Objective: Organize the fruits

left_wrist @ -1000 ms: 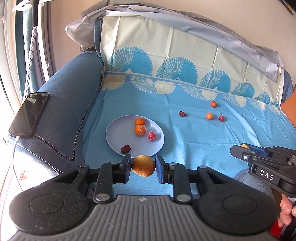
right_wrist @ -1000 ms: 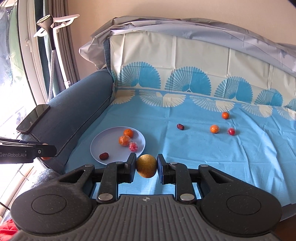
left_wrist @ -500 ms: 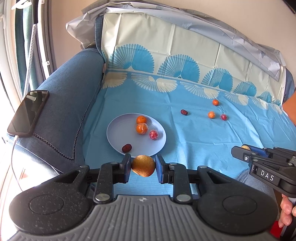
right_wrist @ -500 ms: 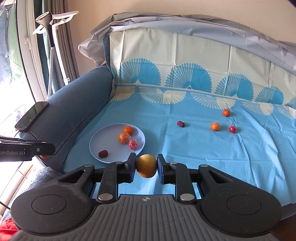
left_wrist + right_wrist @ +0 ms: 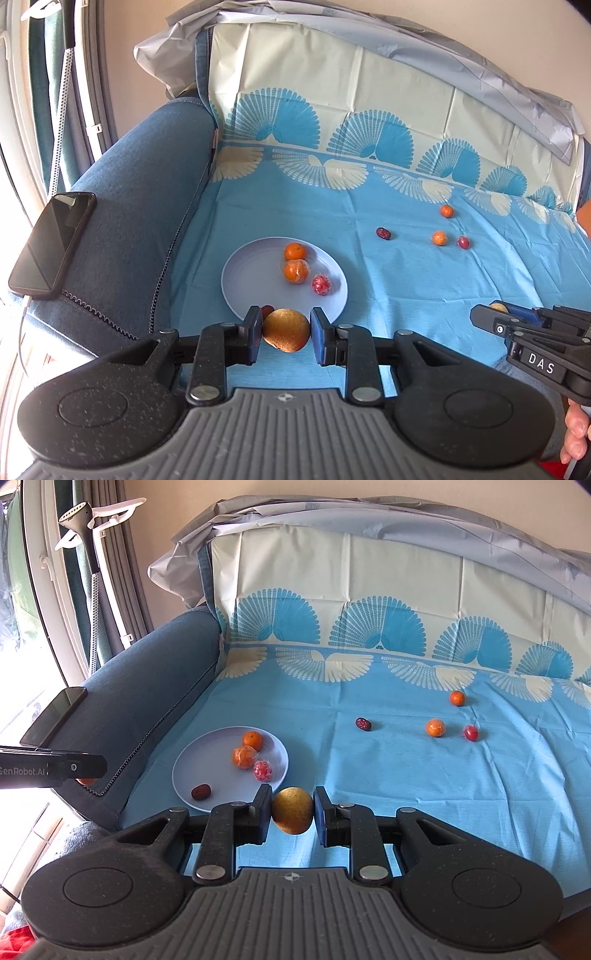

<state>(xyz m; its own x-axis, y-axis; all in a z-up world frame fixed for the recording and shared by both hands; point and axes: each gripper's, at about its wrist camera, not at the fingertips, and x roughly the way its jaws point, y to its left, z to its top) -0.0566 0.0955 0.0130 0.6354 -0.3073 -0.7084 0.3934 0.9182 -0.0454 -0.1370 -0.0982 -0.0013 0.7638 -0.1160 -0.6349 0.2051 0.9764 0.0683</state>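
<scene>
My left gripper (image 5: 285, 334) is shut on a golden-brown round fruit (image 5: 286, 329), held above the near rim of a pale plate (image 5: 243, 273). My right gripper (image 5: 292, 815) is shut on a yellow-brown round fruit (image 5: 292, 810), right of the plate (image 5: 192, 771). The plate holds two oranges (image 5: 245, 757), a red netted fruit (image 5: 262, 770) and a dark date (image 5: 201, 792). On the blue cloth lie a dark date (image 5: 362, 723), two oranges (image 5: 435, 727) and a red fruit (image 5: 471, 733).
A blue sofa armrest (image 5: 122, 229) rises at the left with a black phone (image 5: 53, 243) on it. The cloth-covered backrest (image 5: 369, 590) stands behind. A garment steamer (image 5: 85, 520) stands by the window at far left.
Both grippers have moved slightly forward toward the plate, each still holding its fruit. The fruits on the cloth and plate have not moved.
</scene>
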